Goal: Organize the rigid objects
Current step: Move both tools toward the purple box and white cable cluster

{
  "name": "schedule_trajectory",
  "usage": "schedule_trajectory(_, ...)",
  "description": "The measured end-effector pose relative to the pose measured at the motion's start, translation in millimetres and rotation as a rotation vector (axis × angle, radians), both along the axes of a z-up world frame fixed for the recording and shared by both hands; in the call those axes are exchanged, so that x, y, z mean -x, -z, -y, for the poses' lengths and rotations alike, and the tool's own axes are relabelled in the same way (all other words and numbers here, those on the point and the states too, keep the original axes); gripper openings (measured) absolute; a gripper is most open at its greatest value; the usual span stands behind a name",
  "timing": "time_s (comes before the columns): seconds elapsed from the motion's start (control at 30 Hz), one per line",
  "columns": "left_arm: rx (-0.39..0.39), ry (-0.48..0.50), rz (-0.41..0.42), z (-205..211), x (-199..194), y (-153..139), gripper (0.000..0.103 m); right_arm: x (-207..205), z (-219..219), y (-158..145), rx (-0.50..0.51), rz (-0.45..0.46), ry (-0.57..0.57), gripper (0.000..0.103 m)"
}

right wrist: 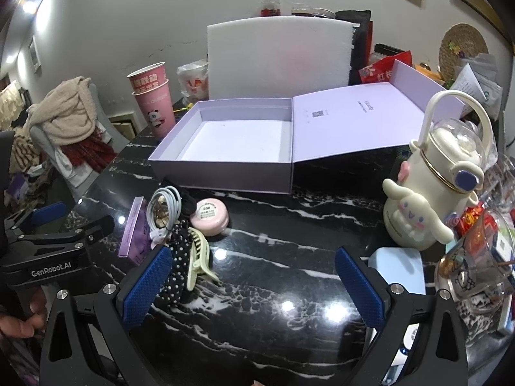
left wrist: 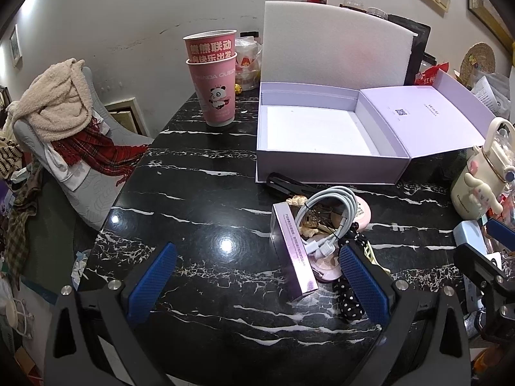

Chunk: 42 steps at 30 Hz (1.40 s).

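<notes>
The black marble counter [right wrist: 257, 289] carries an open lavender gift box [right wrist: 225, 148], empty, with its lid [right wrist: 357, 119] folded flat to the right. A white foam sheet [right wrist: 276, 54] stands upright behind it. Two stacked pink paper cups [left wrist: 214, 77] stand left of the box.

The left tongs [left wrist: 257, 283] hover low over the counter, released and holding nothing; their right finger lies just beside a purple carton [left wrist: 291, 251]. The right tongs [right wrist: 254, 286] are likewise released over bare marble.

The clutter pile sits in front of the box: coiled white cable [left wrist: 328, 215], pink round compact [right wrist: 209, 217], polka-dot scrunchie [right wrist: 177, 257] and pale green claw clip [right wrist: 198, 257]. Items under the cable are hard to make out. A cream character bottle [right wrist: 434, 186] stands at right.
</notes>
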<state>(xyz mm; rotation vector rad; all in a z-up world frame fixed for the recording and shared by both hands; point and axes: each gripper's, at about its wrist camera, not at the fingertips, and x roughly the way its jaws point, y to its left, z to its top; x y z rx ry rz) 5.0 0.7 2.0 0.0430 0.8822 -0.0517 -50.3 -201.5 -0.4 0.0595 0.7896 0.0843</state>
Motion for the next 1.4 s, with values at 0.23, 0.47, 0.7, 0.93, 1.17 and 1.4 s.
schedule_trajectory(0.23, 0.003, 0.008, 0.003, 1.0, 0.3, -1.0, 0.103, 0.6, 1.4, 0.8, -0.002, -0.005, 0.008, 0.103)
schedule_trajectory(0.47, 0.004, 0.010, 0.002, 1.2, 0.9, -1.4, 0.103, 1.4, 3.0, 0.6, -0.006, -0.007, 0.011, 0.103)
schedule_trajectory(0.7, 0.005, 0.011, 0.003, 1.3, 2.5, -1.4, 0.103, 1.7, 3.1, 0.5, -0.006, -0.007, 0.011, 0.103)
schedule_trajectory(0.93, 0.008, 0.015, 0.007, 2.1, 5.6, -2.3, 0.103, 5.0, 2.9, -0.6, -0.006, -0.001, 0.013, 0.103)
schedule_trajectory(1.17, 0.012, 0.020, 0.010, 1.7, 7.6, -2.9, 0.103, 9.6, 3.4, -1.3, -0.006, 0.005, 0.013, 0.103)
schedule_trajectory(1.4, 0.021, 0.031, 0.011, 2.7, 12.0, -2.4, 0.103, 16.0, 3.3, -0.8, -0.014, 0.011, 0.019, 0.103)
